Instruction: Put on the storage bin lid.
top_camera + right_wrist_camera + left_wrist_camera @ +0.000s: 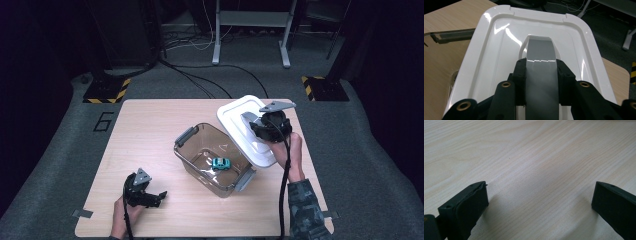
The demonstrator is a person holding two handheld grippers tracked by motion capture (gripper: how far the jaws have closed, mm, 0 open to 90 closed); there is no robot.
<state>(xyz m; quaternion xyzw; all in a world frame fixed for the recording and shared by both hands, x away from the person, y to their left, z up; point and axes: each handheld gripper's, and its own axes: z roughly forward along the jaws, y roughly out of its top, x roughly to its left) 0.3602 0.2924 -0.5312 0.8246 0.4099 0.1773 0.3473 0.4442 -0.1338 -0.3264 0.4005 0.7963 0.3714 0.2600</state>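
Carefully now: your right gripper (541, 67) is clamping the white plastic lid (239, 125) by its grey handle (541, 50); keep it level over the clear brown container (210, 157) while your left gripper (159, 196) is resting open.

1. I see a light wood table (150, 125) on grey carpet (60, 150).
2. Black cables (200, 80) run across the floor behind it.
3. A grey metal frame (250, 20) stands beyond, flanked by two hazard-striped bases (106, 92).
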